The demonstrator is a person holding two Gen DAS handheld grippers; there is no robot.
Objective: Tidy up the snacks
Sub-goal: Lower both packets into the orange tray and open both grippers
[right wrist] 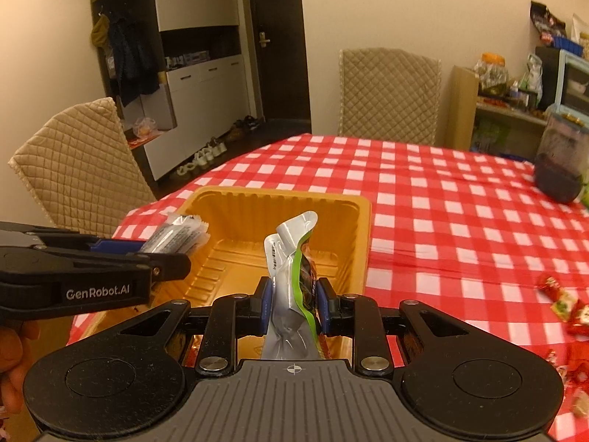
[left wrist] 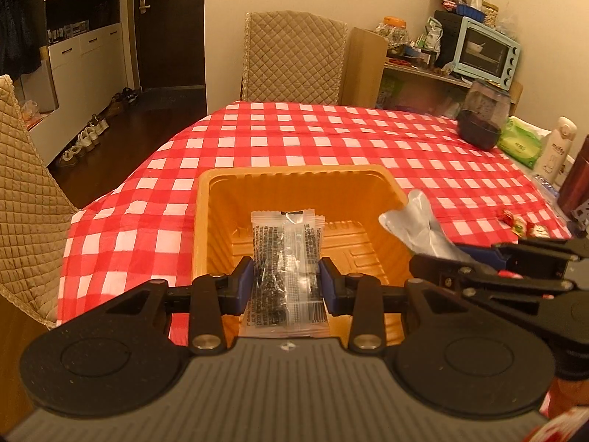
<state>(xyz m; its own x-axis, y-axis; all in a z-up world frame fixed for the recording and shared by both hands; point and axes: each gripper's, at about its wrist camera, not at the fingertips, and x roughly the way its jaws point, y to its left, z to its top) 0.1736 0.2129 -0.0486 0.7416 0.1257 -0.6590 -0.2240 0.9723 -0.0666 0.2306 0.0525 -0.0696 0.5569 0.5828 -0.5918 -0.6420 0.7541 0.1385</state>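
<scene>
My left gripper [left wrist: 286, 283] is shut on a clear snack packet with black print [left wrist: 285, 258], held over the near part of the orange plastic tray [left wrist: 206, 221]. My right gripper [right wrist: 292, 304] is shut on a silver and green snack pouch [right wrist: 294, 258], held above the same tray [right wrist: 362, 228] at its near right side. In the left wrist view the right gripper [left wrist: 489, 258] comes in from the right with the silver pouch [left wrist: 416, 224]. In the right wrist view the left gripper [right wrist: 110, 258] comes in from the left with its packet [right wrist: 176, 235]. The tray floor looks bare.
Red wrapped candies [right wrist: 567, 305] lie on the red checked tablecloth [right wrist: 441, 202] to the right, also seen in the left wrist view [left wrist: 522, 223]. A dark jar [left wrist: 482, 118], green wipes pack [left wrist: 522, 140] and white bottle [left wrist: 556, 151] stand far right. Quilted chairs [left wrist: 291, 59] flank the table.
</scene>
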